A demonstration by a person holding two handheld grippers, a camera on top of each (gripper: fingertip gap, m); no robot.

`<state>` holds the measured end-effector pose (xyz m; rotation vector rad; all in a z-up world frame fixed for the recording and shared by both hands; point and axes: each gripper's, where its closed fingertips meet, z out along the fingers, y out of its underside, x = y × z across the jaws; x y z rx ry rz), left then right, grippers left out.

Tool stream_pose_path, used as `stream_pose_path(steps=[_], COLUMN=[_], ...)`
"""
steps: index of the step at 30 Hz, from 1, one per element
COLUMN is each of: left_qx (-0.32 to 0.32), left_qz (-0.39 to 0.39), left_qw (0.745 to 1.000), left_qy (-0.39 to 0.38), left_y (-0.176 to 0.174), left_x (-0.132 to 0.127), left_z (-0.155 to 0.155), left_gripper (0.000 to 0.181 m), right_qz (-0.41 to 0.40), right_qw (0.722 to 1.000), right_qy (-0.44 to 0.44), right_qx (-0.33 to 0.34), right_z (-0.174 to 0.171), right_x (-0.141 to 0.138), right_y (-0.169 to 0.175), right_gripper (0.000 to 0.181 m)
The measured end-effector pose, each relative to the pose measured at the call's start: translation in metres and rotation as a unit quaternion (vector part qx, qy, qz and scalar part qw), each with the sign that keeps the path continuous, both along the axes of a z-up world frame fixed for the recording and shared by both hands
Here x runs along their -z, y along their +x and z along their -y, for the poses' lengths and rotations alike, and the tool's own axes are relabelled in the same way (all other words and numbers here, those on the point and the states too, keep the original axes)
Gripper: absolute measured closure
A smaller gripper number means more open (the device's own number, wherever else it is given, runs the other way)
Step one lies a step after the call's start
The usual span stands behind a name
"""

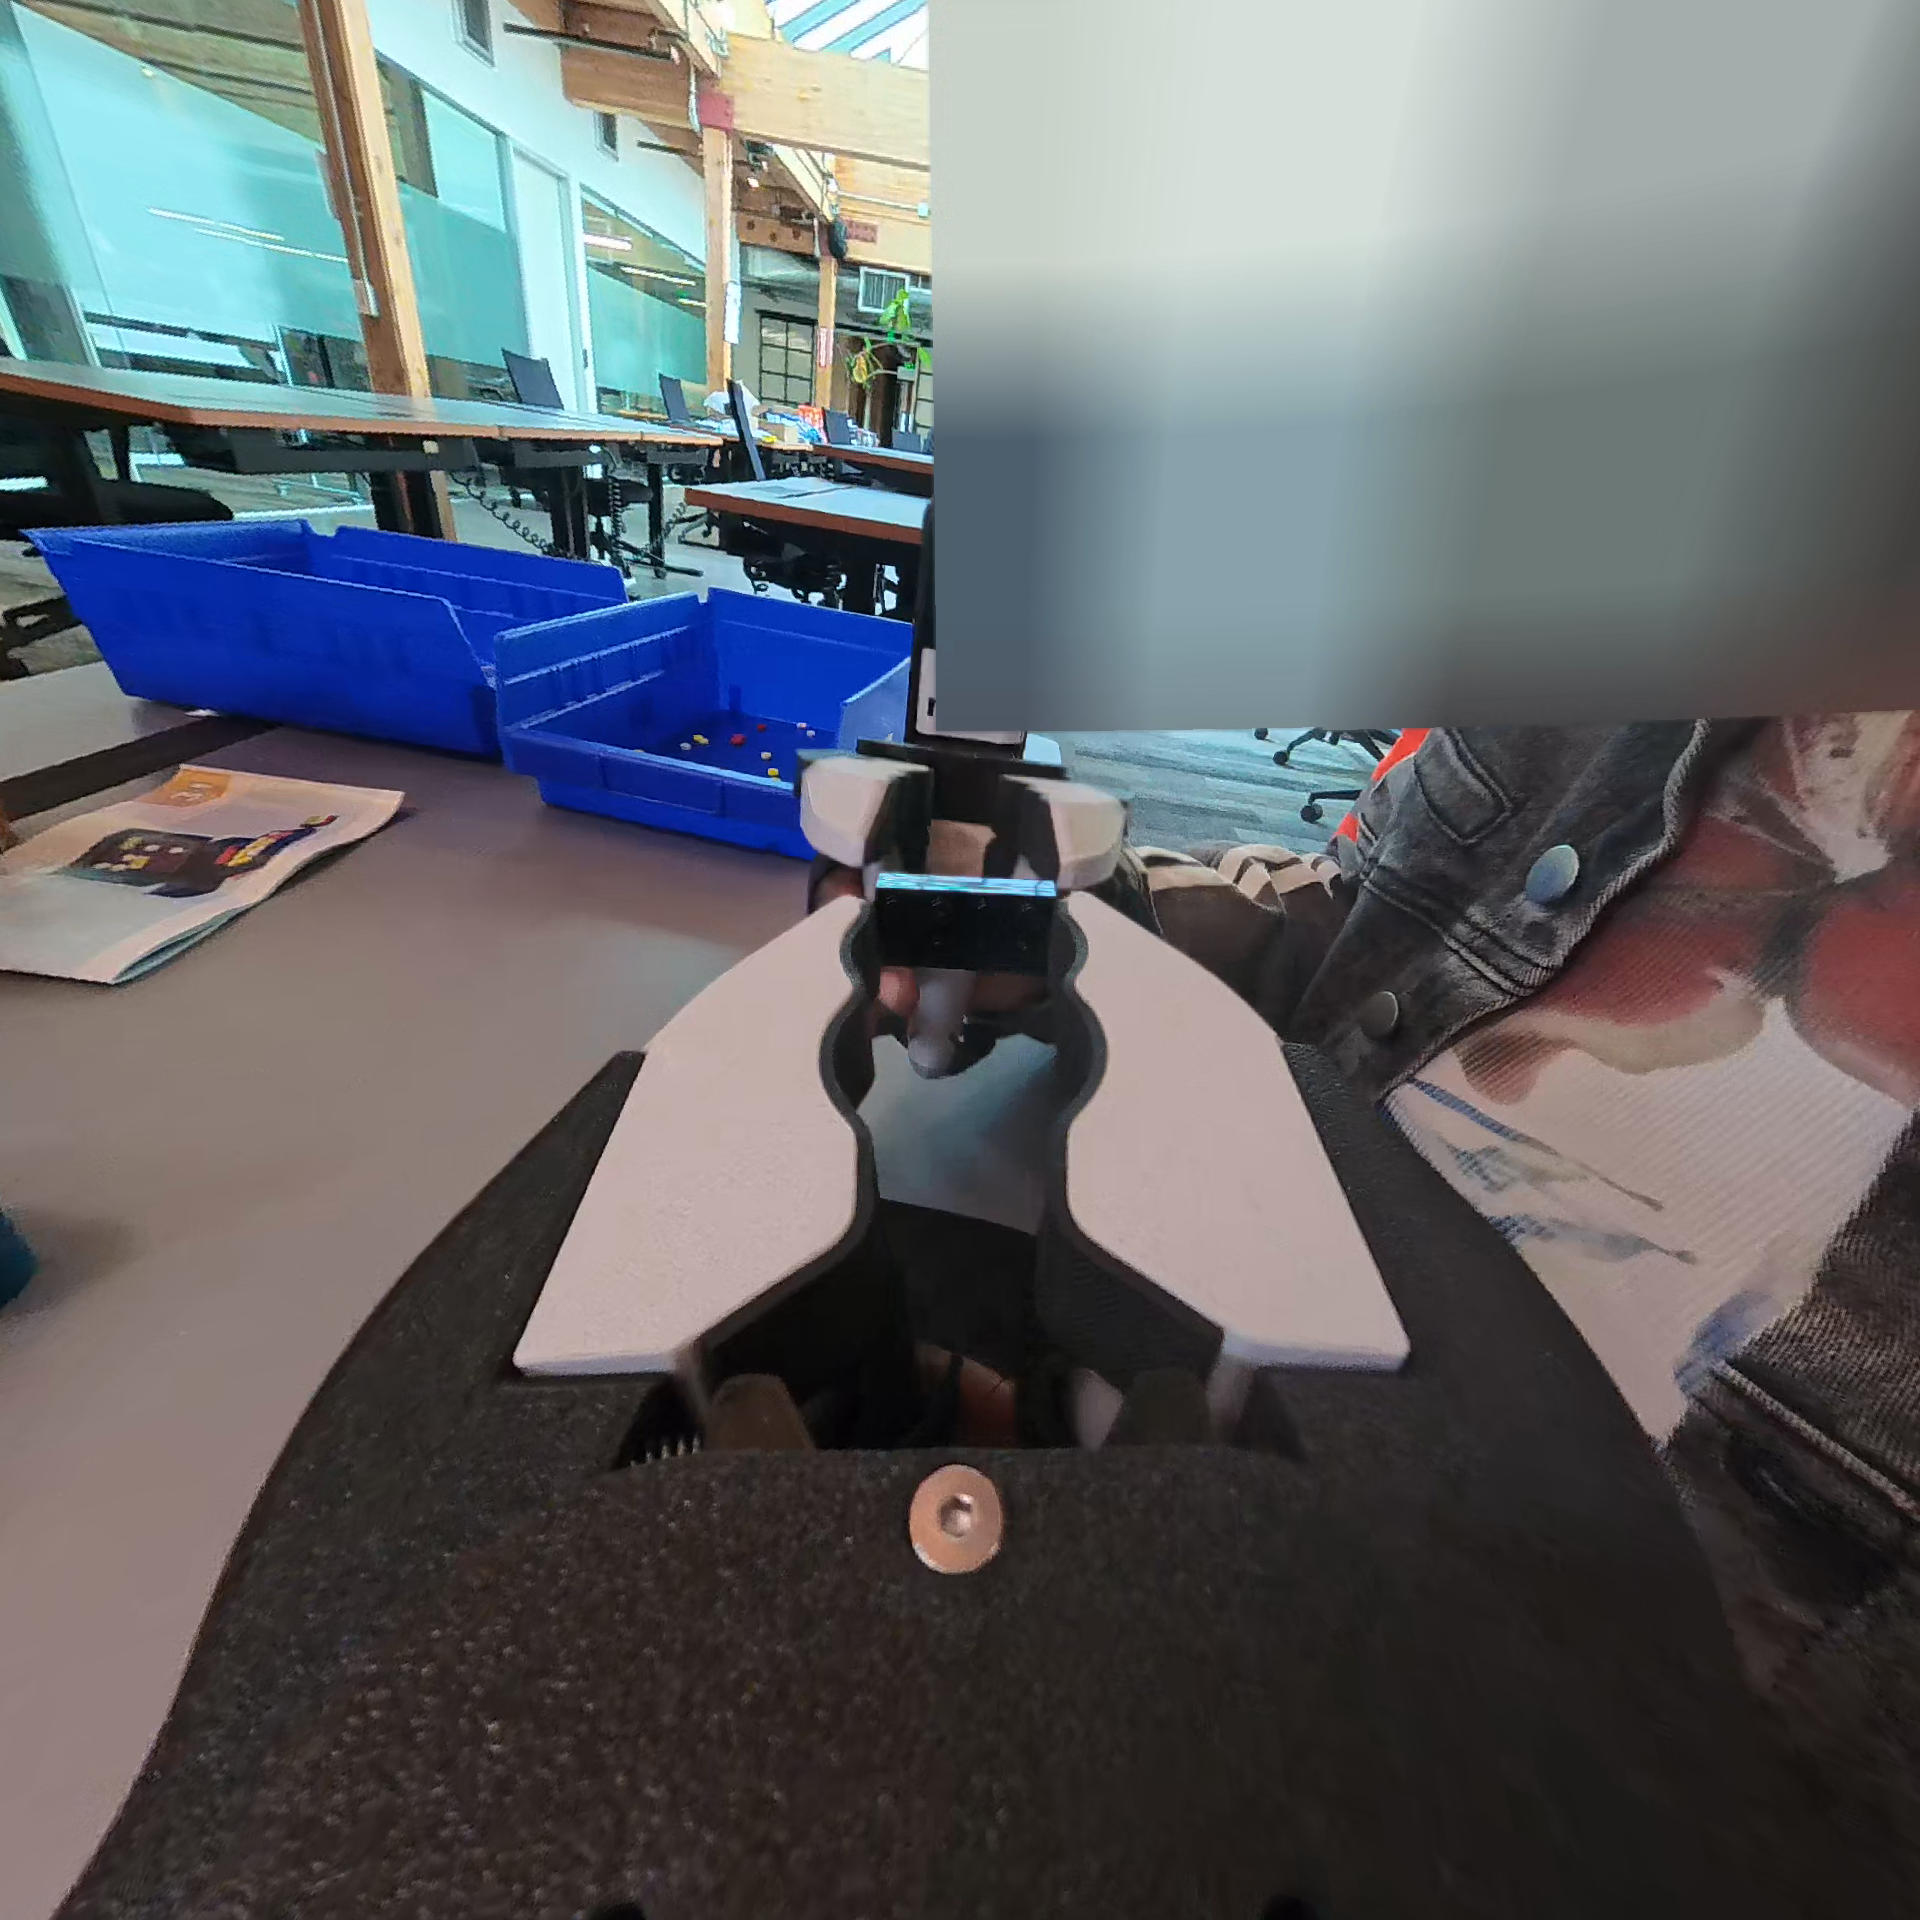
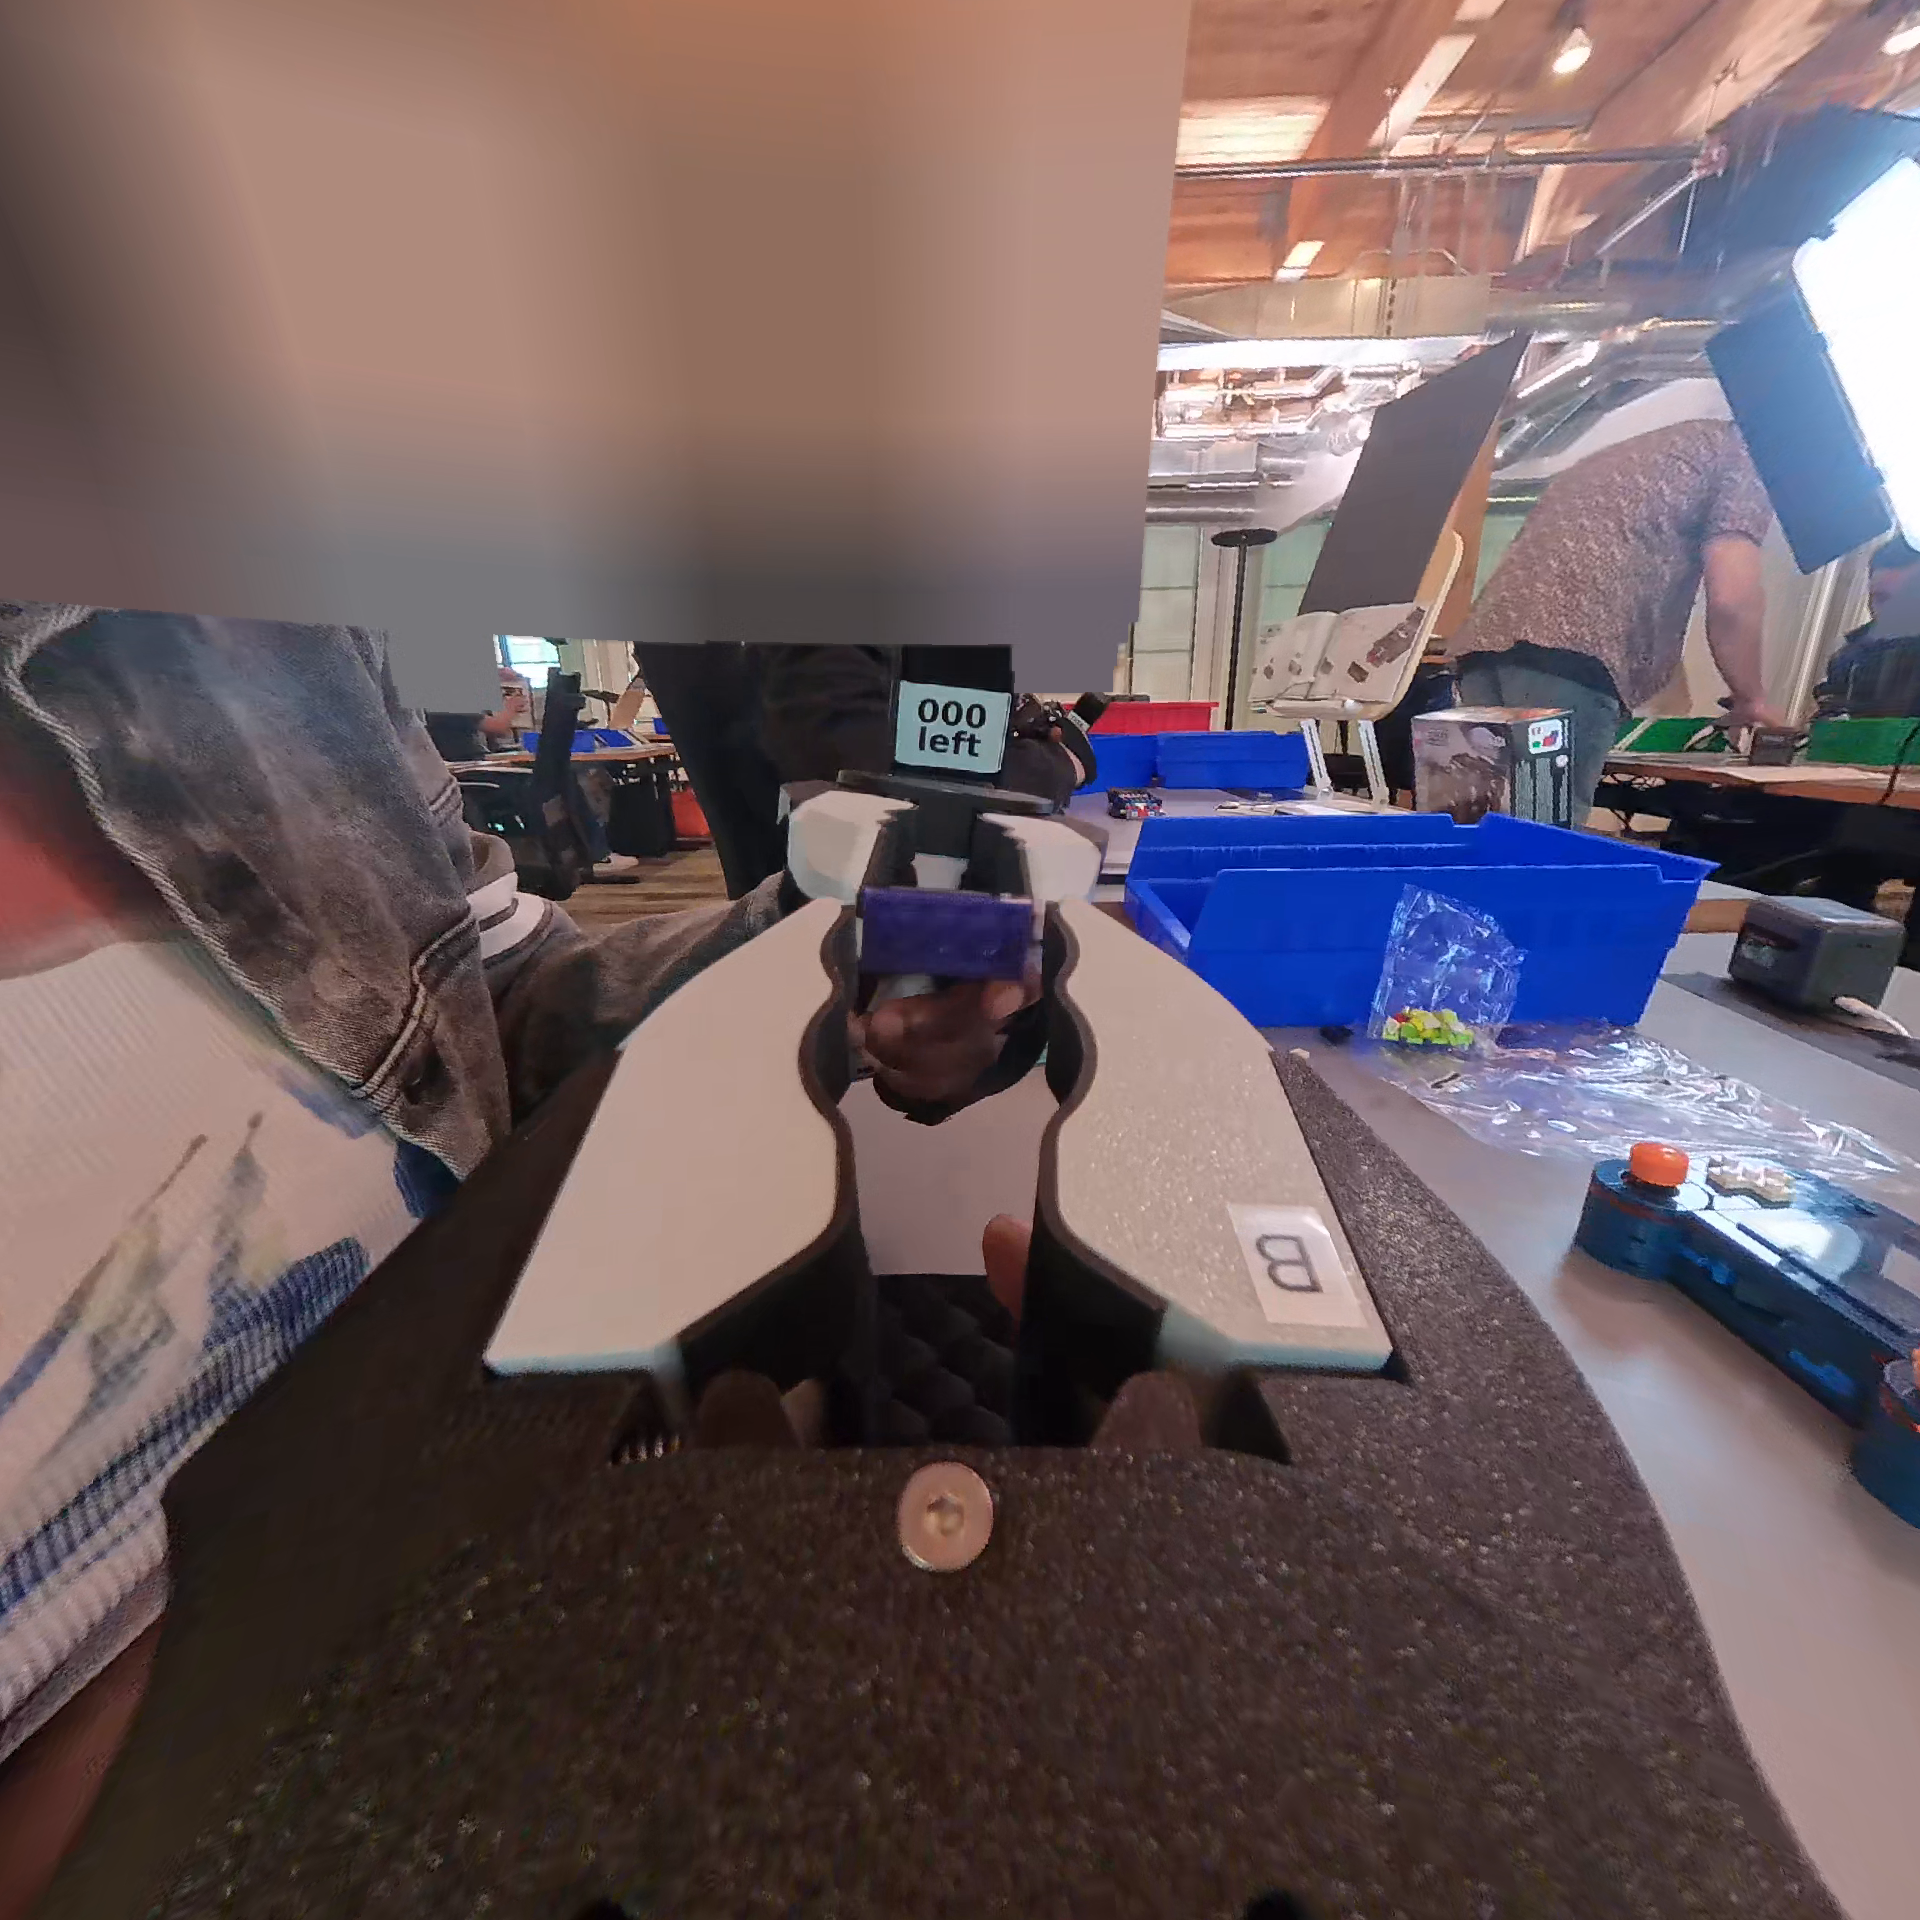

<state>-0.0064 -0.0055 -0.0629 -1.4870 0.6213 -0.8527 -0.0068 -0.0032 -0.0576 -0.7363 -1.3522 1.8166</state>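
My left gripper is shut on a black studded brick, held in the air above the grey table. My right gripper is shut on a dark purple brick. The two grippers face each other tip to tip: the right one shows just behind the black brick in the left wrist view, and the left one shows just behind the purple brick in the right wrist view. The bricks sit close together; I cannot tell whether they touch. A hand shows below the tips.
Two blue bins stand on the table, the nearer holding small coloured pieces; an instruction booklet lies to the left. Another blue bin, a clear bag of green pieces, a blue built model and a grey device sit to the right. A person in a denim jacket is close by. Less than 4 cm separates the two grippers' tips.
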Motion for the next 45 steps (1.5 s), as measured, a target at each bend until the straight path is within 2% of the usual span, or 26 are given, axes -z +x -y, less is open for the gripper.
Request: stream_pose_path(steps=[6, 24, 31, 39, 45], left_qx=[-0.006, -0.007, -0.022, -0.013, -0.015], left_qz=[-0.009, -0.025, -0.054, -0.061, -0.078], left_qw=[1.0, 1.0, 0.998, 0.998, 0.997], left_qy=[-0.001, 0.009, 0.022, -0.002, 0.009], left_y=[0.0, 0.001, -0.002, 0.002, 0.004], left_x=[0.002, 0.004, 0.007, 0.014, 0.014], left_z=[0.001, 0.001, 0.001, -0.001, -0.001], left_gripper=[0.151, 0.15, 0.14, 0.146, 0.149], right_qz=[0.025, 0.032, 0.037, 0.041, 0.047], right_qw=[0.999, 0.999, 0.999, 0.999, 0.999], right_qy=[0.034, 0.011, -0.011, -0.01, -0.007], right_qx=[-0.003, -0.006, -0.01, -0.014, -0.017], right_z=[0.005, 0.007, 0.003, 0.004, 0.003], right_x=[0.005, 0.011, 0.01, 0.011, 0.013], right_y=[-0.003, -0.009, -0.007, -0.006, -0.003], right_gripper=[0.145, 0.15, 0.15, 0.15, 0.15])
